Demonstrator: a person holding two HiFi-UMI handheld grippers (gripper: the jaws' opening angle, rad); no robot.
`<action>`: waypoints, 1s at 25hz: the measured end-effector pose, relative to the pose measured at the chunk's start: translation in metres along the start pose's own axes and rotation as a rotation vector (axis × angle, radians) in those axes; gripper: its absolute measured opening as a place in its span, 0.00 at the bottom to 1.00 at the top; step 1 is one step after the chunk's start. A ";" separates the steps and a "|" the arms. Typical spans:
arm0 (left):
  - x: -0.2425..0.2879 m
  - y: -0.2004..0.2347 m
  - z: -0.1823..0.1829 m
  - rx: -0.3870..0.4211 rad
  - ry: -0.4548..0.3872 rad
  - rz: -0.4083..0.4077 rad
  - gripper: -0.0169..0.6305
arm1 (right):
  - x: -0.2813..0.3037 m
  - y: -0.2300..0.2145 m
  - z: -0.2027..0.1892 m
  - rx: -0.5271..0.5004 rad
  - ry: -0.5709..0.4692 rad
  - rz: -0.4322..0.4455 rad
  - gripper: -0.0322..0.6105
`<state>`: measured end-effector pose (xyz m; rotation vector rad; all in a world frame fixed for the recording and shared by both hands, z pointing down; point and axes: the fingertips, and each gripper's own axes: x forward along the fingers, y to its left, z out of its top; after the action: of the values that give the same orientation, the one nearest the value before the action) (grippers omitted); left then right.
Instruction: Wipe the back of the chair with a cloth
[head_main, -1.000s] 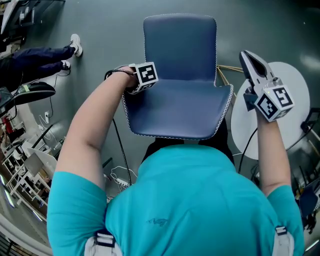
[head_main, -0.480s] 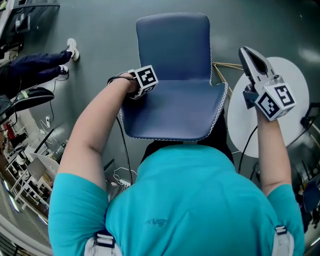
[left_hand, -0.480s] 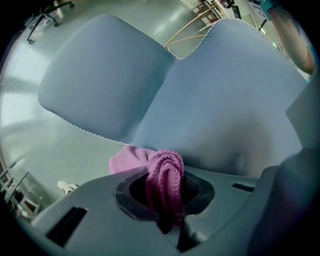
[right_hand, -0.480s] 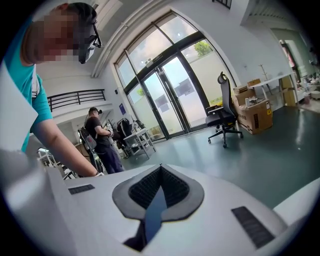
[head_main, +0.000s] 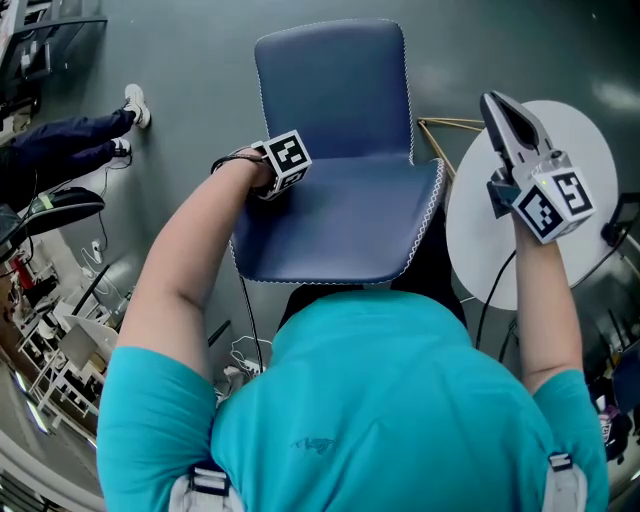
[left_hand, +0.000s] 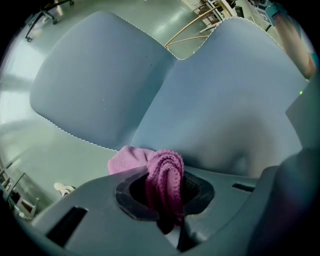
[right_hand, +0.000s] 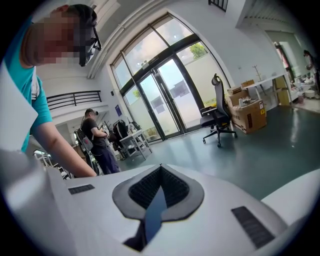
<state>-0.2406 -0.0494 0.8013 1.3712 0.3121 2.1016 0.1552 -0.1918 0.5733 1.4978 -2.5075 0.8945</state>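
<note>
1. The left gripper's (left_hand: 162, 192) fingers pinch a folded pink cloth (left_hand: 162, 172); a bunch of it pokes out beyond them.
2. That gripper sits at the left edge of the blue chair (head_main: 335, 100), where the seat meets the back. Whether the cloth touches the upholstery cannot be told.
3. The right gripper's (right_hand: 159, 192) fingers are pressed together with nothing between them.
4. It is held up above the round white worktop (head_main: 590, 210), to the right of the chair and apart from it.
</note>
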 end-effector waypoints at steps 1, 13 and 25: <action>0.001 0.000 0.002 -0.003 -0.001 -0.005 0.12 | -0.001 -0.002 0.000 0.001 -0.001 -0.004 0.05; 0.014 0.001 0.021 -0.019 -0.002 -0.034 0.12 | -0.015 -0.017 -0.006 0.025 -0.017 -0.022 0.05; 0.023 0.002 0.039 -0.022 0.007 -0.036 0.12 | -0.028 -0.032 -0.009 0.024 -0.030 -0.038 0.05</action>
<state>-0.2130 -0.0418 0.8361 1.3363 0.3136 2.0743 0.1941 -0.1761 0.5844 1.5718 -2.4890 0.9057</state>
